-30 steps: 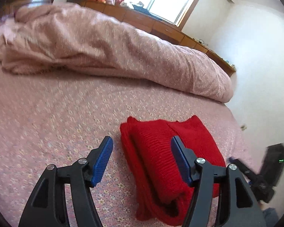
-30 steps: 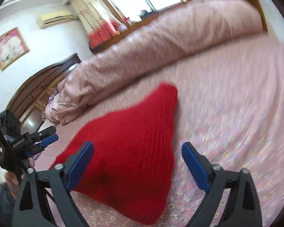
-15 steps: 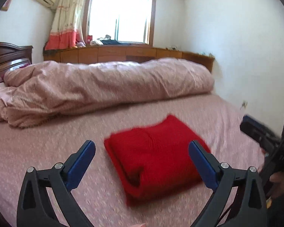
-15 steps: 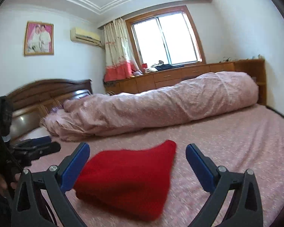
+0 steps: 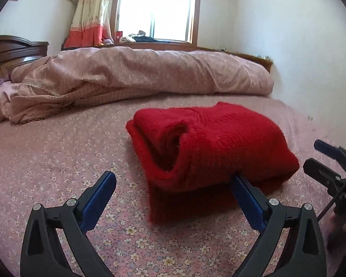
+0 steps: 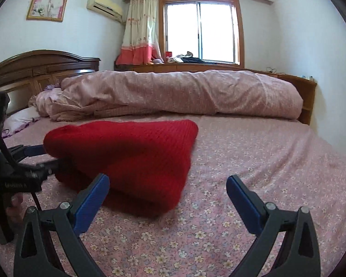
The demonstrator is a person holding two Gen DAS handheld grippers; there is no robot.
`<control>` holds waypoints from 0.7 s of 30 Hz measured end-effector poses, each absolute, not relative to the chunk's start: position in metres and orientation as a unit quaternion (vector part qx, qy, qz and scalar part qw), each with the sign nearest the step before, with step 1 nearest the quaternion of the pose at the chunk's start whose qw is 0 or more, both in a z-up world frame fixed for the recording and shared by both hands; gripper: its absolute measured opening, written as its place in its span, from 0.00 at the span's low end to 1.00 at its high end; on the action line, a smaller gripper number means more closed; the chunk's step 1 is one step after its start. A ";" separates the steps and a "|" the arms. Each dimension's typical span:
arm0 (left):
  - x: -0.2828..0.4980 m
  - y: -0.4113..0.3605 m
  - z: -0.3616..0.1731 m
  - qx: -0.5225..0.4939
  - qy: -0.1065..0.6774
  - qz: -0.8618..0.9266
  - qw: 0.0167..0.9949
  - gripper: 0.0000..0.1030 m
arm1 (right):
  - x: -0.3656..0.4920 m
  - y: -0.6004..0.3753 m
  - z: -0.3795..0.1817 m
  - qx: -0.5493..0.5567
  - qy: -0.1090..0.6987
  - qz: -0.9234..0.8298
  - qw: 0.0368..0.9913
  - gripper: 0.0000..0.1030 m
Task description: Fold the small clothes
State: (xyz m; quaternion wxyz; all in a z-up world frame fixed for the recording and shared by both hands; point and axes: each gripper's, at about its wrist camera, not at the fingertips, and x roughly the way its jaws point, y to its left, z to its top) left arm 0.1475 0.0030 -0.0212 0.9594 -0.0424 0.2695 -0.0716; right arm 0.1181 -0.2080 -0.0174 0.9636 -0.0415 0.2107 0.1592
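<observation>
A folded red knit sweater point(image 5: 214, 147) lies on the pink flowered bedsheet point(image 5: 57, 161); it also shows in the right wrist view point(image 6: 131, 157). My left gripper point(image 5: 173, 180) is open at the sweater's near edge, with its right finger point(image 5: 246, 196) slid under the fold and its left finger point(image 5: 99, 194) clear on the sheet. My right gripper point(image 6: 168, 184) is open and empty, just in front of the sweater's right corner. The left gripper point(image 6: 32, 154) shows in the right wrist view at the sweater's left side, and the right gripper point(image 5: 327, 159) shows at the left wrist view's right edge.
A rolled pink quilt point(image 6: 184, 94) lies across the far side of the bed. A dark wooden headboard point(image 6: 41, 69) stands at the left, with a pillow point(image 6: 20, 120) below it. A wooden ledge point(image 6: 309, 97) runs under the window, and a white wall is at the right.
Both grippers dropped low and level with the bed and moved in close to the sweater. The left gripper's right finger went under the sweater's near fold.
</observation>
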 end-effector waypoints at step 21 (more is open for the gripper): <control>0.146 -0.018 -0.021 -0.003 0.274 -0.087 0.958 0.93 | 0.126 -0.205 -0.022 -0.044 0.231 0.162 0.958 1.00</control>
